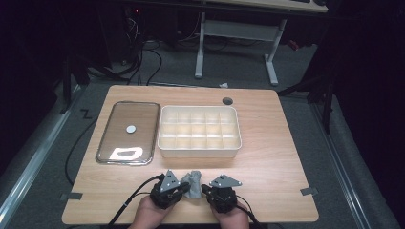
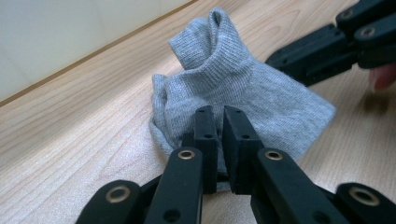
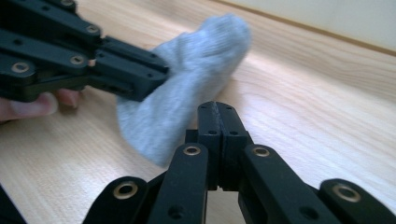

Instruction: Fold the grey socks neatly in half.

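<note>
On the wooden surface (image 1: 267, 157), the small grey knitted sock (image 1: 193, 183) lies between both hands. The left hand-held gripper (image 2: 223, 122) pinches its edge; the right hand-held gripper (image 3: 218, 116) is closed on nothing, just beside it.

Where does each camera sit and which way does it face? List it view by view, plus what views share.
High view: above the person's side, looking forward and down on the table; left hand and right hand enter at the bottom.
Left gripper view: rides the left tool, looking along its jaws, pinched on the grey sock; right tool opposite.
Right gripper view: rides the right tool, jaws shut, facing the left tool and sock.
Shared: all three show the sock.
</note>
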Available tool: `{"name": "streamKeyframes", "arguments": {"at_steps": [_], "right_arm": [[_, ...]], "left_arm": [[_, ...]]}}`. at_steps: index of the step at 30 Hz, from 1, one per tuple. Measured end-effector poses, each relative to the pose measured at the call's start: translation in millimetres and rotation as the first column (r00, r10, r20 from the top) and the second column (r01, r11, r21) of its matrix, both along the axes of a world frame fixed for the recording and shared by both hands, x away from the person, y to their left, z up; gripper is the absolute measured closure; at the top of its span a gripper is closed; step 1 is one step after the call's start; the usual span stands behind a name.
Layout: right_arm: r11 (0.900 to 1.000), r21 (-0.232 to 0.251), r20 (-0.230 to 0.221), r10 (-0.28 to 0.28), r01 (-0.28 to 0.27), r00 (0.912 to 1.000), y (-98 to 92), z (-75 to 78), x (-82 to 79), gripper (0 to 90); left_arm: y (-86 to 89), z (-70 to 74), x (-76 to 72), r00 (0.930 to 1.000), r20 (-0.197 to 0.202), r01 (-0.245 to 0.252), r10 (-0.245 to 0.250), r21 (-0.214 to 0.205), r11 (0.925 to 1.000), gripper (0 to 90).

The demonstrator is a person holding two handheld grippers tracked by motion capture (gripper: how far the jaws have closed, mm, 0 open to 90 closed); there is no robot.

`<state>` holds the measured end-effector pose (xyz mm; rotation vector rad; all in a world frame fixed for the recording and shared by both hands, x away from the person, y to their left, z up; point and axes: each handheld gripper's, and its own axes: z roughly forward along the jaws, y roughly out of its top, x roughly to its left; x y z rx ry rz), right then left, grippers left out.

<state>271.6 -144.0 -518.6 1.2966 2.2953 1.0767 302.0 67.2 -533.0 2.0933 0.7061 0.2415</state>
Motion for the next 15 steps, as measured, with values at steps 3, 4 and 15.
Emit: {"name": "streamKeyframes", "arguments": {"at_steps": [3, 4, 15], "right_arm": [[0.9998, -0.006, 0.012, 0.019, -0.019, 0.9997, 7.5, -0.7, -1.0, 90.0], [0.9997, -0.007, 0.025, 0.022, -0.022, 0.9994, 9.9, 0.3, -1.1, 90.0], [0.9986, -0.011, 0.072, 0.052, -0.052, 0.996, 25.6, 9.2, 0.7, 90.0]], "left_arm": [[-0.3, 0.0, -0.4, 1.0, 0.004, -0.001, 0.001, 0.003, 1.0, 84.4], [-0.3, 0.0, -0.3, 1.0, 0.003, -0.001, 0.001, 0.002, 1.0, 84.4], [-1.2, 0.3, -2.1, 0.9998, 0.018, -0.006, 0.006, 0.014, 0.9999, 84.6]]}}
